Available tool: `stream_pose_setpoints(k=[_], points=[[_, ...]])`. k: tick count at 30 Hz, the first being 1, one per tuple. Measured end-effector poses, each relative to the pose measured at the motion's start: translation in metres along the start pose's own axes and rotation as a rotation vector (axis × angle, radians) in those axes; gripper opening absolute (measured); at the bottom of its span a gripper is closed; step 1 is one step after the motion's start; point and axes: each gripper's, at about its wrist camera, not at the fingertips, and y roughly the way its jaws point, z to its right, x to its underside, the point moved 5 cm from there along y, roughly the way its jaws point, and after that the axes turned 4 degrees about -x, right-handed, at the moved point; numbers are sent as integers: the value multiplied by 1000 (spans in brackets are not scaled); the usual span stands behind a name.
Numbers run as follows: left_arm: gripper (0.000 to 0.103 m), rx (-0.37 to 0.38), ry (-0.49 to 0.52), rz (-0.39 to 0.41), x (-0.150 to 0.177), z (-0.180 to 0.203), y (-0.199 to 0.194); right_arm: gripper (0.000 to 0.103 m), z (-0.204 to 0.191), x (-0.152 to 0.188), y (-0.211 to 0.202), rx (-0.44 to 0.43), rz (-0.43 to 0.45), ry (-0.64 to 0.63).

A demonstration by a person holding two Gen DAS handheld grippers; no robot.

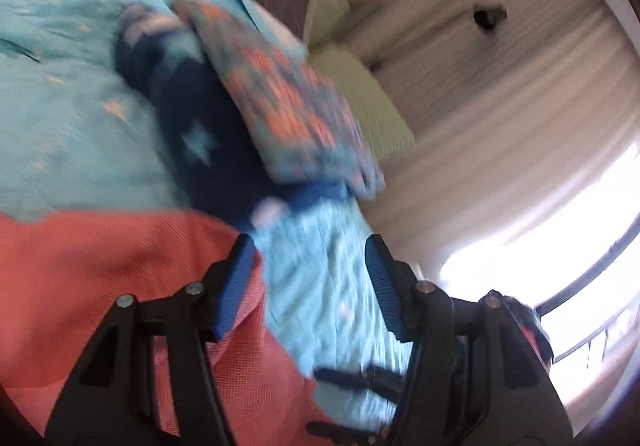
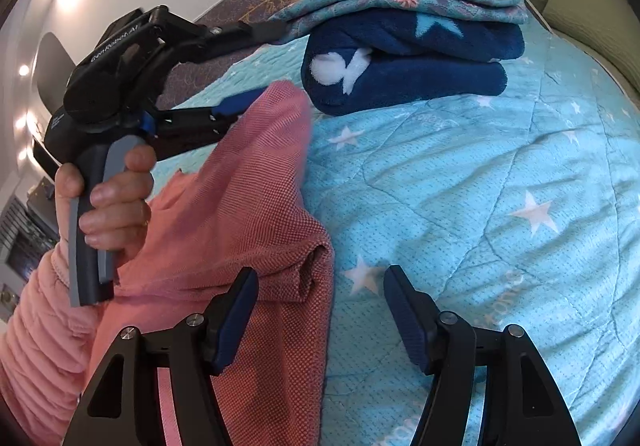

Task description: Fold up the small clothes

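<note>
The pink garment (image 2: pixel 256 182) lies bunched on the turquoise starred quilt (image 2: pixel 480 206), at about nine o'clock in the right wrist view. The right gripper (image 2: pixel 320 310) hangs half-open above its edge, gripping nothing. The left gripper (image 2: pixel 256 66), in a person's hand (image 2: pixel 108 202), stands part-open at ten o'clock, apparently empty. Folded clothes (image 2: pixel 408 58) sit stacked at twelve.

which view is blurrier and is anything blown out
Left wrist view: motion-smeared, the folded patterned cloth and navy star blanket soft, the window blown out white. Right wrist view: sharp on the pink garment, with only small lamp glare top left.
</note>
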Motion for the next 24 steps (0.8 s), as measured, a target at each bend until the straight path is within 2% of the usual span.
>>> stream_pose_setpoints(k=[3, 5, 8, 11, 14, 15, 17, 18, 21, 22, 24], points=[[58, -90, -21, 74, -10, -15, -19, 67, 1, 0, -2, 8, 1, -3], [58, -136, -17, 82, -12, -22, -29, 67, 0, 2, -8, 17, 3, -7], [58, -203, 14, 87, 3, -25, -56, 67, -2, 6, -21, 24, 19, 5], [58, -330, 32, 147, 25, -52, -115, 67, 1, 0, -37, 5, 50, 35], [58, -409, -66, 232, 44, -87, -180, 67, 2, -6, -44, 12, 54, 32], [58, -445, -119, 272, 57, -104, -213, 67, 2, -6, -45, 23, 53, 25], [58, -485, -165, 304, 77, -125, -245, 67, 0, -6, -44, 22, 47, 17], [58, -497, -198, 311, 89, -139, -263, 67, 0, -4, -42, 19, 41, 20], [57, -446, -275, 274, 113, -165, -273, 67, 3, 0, -25, 9, -2, 58], [51, -440, -272, 267, 116, -166, -270, 67, 5, 0, -20, 12, -3, 67], [48, -435, -245, 241, 115, -167, -254, 67, 5, -1, -21, 12, 7, 65]])
